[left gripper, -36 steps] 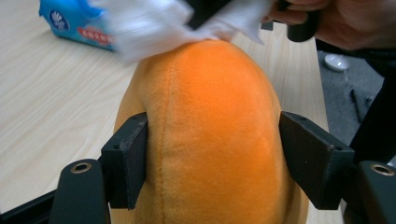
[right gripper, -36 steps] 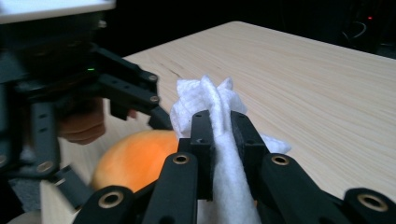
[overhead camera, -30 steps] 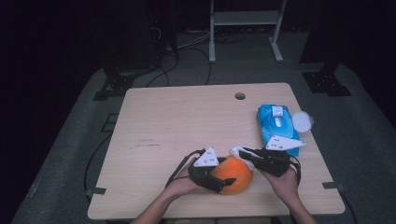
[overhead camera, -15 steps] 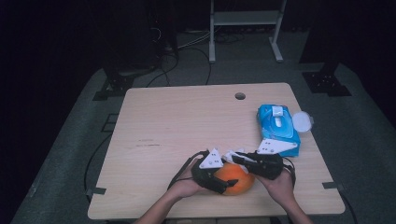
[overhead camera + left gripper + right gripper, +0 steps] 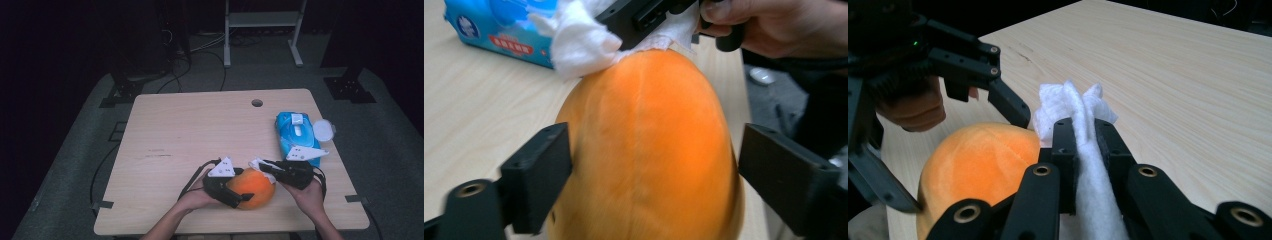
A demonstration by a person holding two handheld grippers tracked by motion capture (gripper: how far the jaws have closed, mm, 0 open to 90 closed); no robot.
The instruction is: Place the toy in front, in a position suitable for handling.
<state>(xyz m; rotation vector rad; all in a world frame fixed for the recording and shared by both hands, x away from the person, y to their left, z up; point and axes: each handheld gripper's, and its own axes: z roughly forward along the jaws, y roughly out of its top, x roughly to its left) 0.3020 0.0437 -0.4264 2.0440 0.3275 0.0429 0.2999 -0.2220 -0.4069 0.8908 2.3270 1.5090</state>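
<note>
A round orange plush thing (image 5: pixel 252 187) rests on the table near its front edge. My left gripper (image 5: pixel 240 192) straddles it; its jaws have just been opening. In the left gripper view, one pad still touches the orange thing (image 5: pixel 649 150) and the other stands slightly off it. My right gripper (image 5: pixel 1083 135) is shut on a white wipe (image 5: pixel 1073 102). The wipe (image 5: pixel 579 42) lies against the top of the orange thing (image 5: pixel 978 160), with the right gripper (image 5: pixel 262 167) coming in from the right.
A blue pack of wipes (image 5: pixel 297 135) lies at the table's right side, its round white lid (image 5: pixel 323 130) flipped open. The wooden table (image 5: pixel 200 125) has a small hole (image 5: pixel 257 103) near its far edge. Cables and stands sit on the dark floor beyond.
Both hands have barely shifted, and the orange thing stays at the same spot between the two grippers.
</note>
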